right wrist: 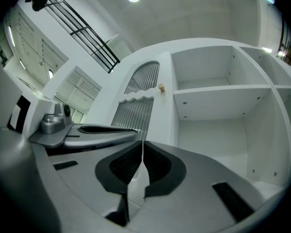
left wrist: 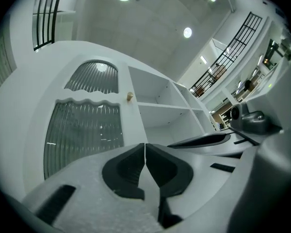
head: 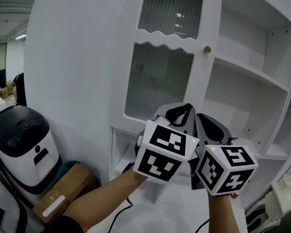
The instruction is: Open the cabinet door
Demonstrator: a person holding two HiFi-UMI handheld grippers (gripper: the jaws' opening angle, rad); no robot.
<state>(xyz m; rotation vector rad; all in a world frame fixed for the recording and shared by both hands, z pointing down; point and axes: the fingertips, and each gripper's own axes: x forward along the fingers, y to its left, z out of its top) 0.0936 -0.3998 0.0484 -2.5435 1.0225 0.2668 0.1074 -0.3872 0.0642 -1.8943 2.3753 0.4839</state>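
Both grippers sit side by side in front of a white cabinet (head: 72, 57), each with its jaws pressed together and nothing between them. From the head camera, the left gripper (head: 183, 109) and the right gripper (head: 204, 119) point up toward the furniture, their marker cubes nearly touching and a bare forearm showing behind each. The left gripper's own view confirms its dark pads meet along a thin seam (left wrist: 145, 148). The right gripper's view shows the same closed seam (right wrist: 142, 145).

Just above and beyond the jaws stands the cabinet door (head: 165, 39), a white frame with two ribbed glass panes, an arched one above and a larger one below, divided by a wavy band. Its small brass-coloured knob (head: 207, 49) sits at the door's right edge, clear of both grippers. The door looks flush with the cabinet front.

To the right of the door, bare open shelves (head: 252, 72) fill the rest of the cabinet. At the left of the head view, a black-and-white machine (head: 24, 144) stands on the floor beside a wooden box (head: 63, 193).
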